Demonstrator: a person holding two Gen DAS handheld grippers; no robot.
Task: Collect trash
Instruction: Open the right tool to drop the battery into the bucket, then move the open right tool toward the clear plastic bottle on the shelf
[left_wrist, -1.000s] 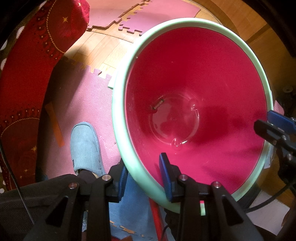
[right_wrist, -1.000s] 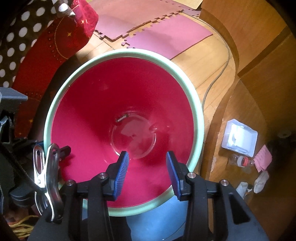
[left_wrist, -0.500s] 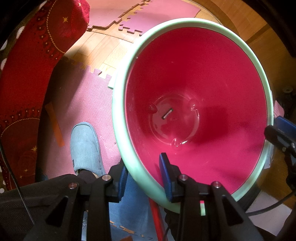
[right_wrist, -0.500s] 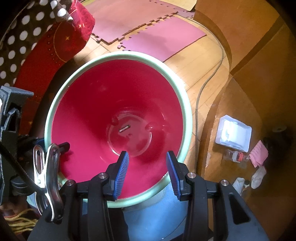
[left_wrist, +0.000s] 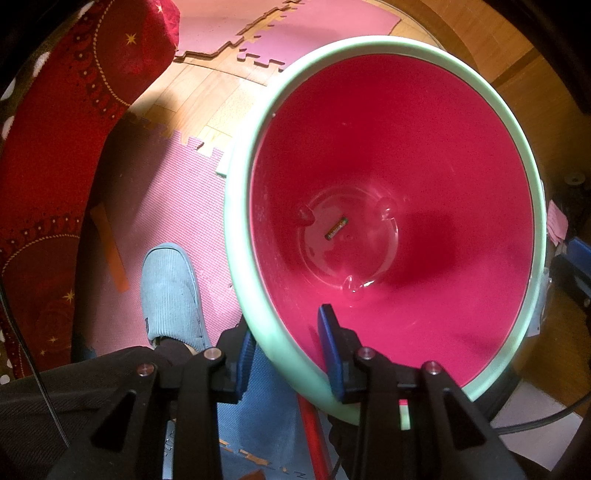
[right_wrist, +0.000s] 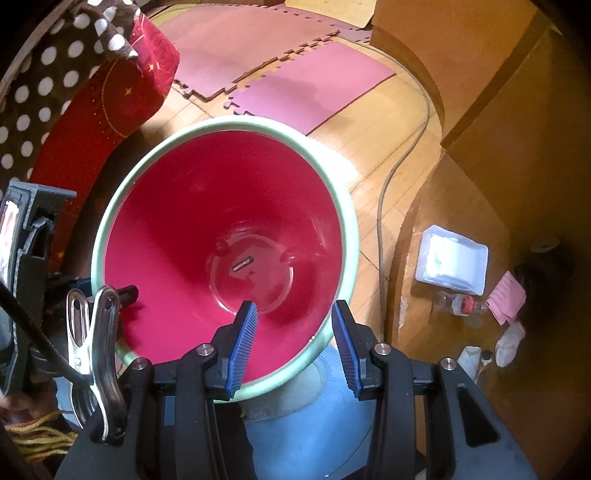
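A red bin with a pale green rim (left_wrist: 240, 229) fills the left wrist view, and my left gripper (left_wrist: 286, 328) is shut on its near rim, one pad outside and one inside. A small dark stick-shaped piece of trash (left_wrist: 336, 233) lies on the bin's bottom. In the right wrist view the same bin (right_wrist: 110, 236) sits below my right gripper (right_wrist: 293, 314), which hangs open over the near rim with nothing between its blue pads. The trash piece (right_wrist: 242, 264) shows there too.
A person's foot in a grey slipper (left_wrist: 170, 295) stands on pink foam mats (left_wrist: 166, 206) beside a red cushion (left_wrist: 55, 147). Right of the bin lie a cable (right_wrist: 391, 177), a white tray (right_wrist: 450, 262), a small bottle (right_wrist: 461, 304), a pink cloth (right_wrist: 508, 297) and crumpled tissue (right_wrist: 509, 341).
The small piece slid from the edge of the bin's bottom toward its middle. My right gripper has risen, so the bin looks smaller, and it left the left wrist view.
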